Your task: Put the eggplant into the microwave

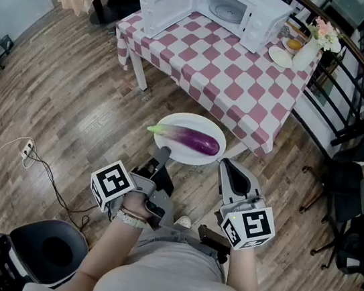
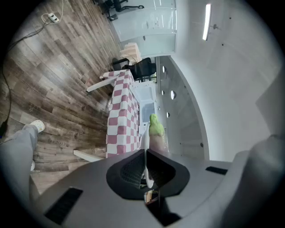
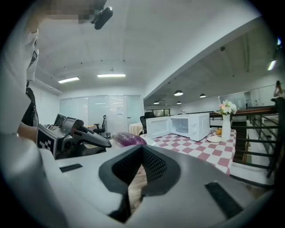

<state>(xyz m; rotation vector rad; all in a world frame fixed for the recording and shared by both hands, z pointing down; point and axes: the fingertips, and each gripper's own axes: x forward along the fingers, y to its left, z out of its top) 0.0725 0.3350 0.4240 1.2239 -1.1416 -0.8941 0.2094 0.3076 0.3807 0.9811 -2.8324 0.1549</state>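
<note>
Eggplant (image 1: pixel 193 139) lies flat on white plate (image 1: pixel 179 122), held above the wood floor. Its long axis runs left-right in head view: green stem end to the left, purple body to the right. Left gripper (image 1: pixel 162 153) reaches forward to the plate's near rim, rolled onto its side and roughly level. Its jaws are clamped on the thin rim, which shows edge-on between them in left gripper view (image 2: pixel 144 138). Right gripper (image 1: pixel 225 165) sits parallel, tip just beside the plate's right rim, jaws together with nothing between them. Both forearms are extended from the torso. Microwave (image 1: pixel 246 12) stands door open on the checked table (image 1: pixel 226 73), well apart from the plate.
</note>
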